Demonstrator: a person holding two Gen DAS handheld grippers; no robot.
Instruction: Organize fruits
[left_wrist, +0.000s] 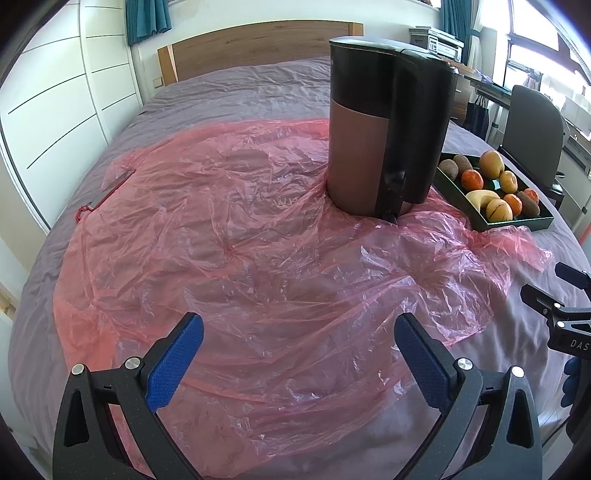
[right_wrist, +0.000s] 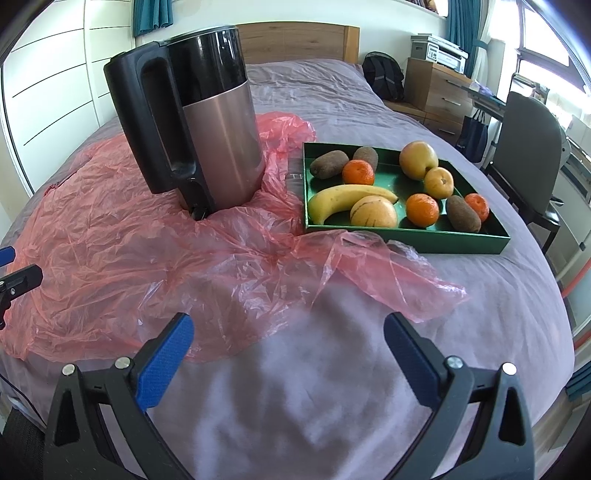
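— Pink plastic sheet (right_wrist: 155, 258) everywhere, crumpled across the grey bedspread (right_wrist: 332, 387). What stands on it?

— 1 tall jug (right_wrist: 207, 122), upright, copper-coloured body with a black top and a black handle. In the right wrist view the handle faces the camera's left.

— And the fruit?

— All of it lies in the green tray (right_wrist: 443, 242), which sits on the bedspread just beside the jug, to its right. Its near left corner touches the plastic.

— Count it for me.

— 1 banana (right_wrist: 343, 197) along the front left, touching a striped yellow fruit (right_wrist: 373, 212). 3 oranges: 1 at the back (right_wrist: 357, 172), 1 in the middle front (right_wrist: 422, 209), 1 at the far right (right_wrist: 477, 206). 3 brown kiwis: 2 at the back left (right_wrist: 328, 163), 1 (right_wrist: 463, 213) at the right between 2 of the oranges. A large apple (right_wrist: 418, 159) at the back, with a smaller yellow one (right_wrist: 438, 182) touching it.

— The tongs?

— Both released. The left gripper (left_wrist: 299, 354) hovers over the plastic with its blue pads (left_wrist: 173, 365) spread wide, nothing between them. The right gripper (right_wrist: 288, 354) hangs over bare bedspread near the bed's edge, pads apart, well short of the tray.
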